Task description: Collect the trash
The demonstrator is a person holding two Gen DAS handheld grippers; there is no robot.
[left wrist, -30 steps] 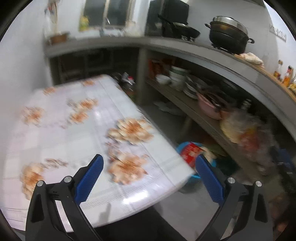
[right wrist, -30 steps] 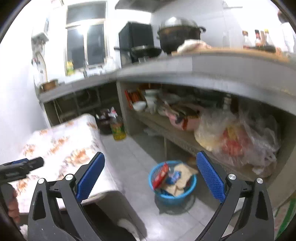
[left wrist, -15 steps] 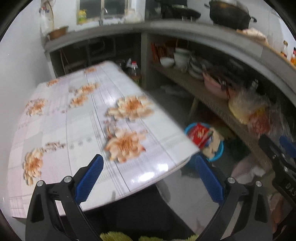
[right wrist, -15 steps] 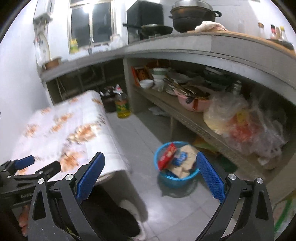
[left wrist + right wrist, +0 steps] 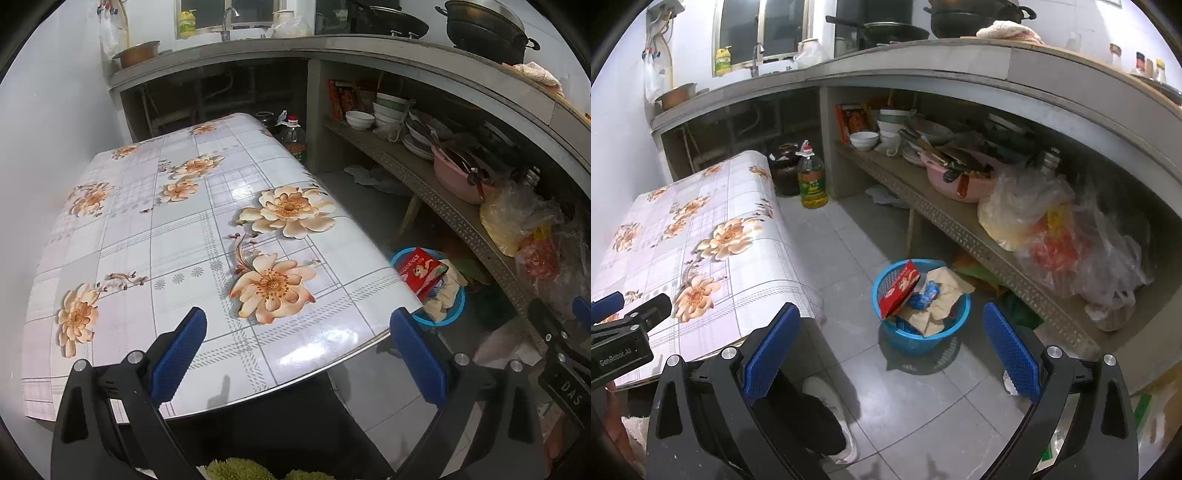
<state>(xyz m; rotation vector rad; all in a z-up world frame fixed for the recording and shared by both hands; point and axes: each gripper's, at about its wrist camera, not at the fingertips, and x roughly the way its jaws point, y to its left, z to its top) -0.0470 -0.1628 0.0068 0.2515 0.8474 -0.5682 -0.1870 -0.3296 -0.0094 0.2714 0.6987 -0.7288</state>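
Blue basket (image 5: 955,318) stands apart from table (image 5: 713,206) edge.

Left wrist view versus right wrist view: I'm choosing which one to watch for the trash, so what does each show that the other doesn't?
Only the left wrist view shows the whole flowered table top, with no loose trash on it. Only the right wrist view shows the whole blue basket standing on the floor, the red carton and crumpled brown paper in it, and a white shoe. Both show the basket, table, oil bottle and pink basin. The left gripper and the right gripper are open and empty.
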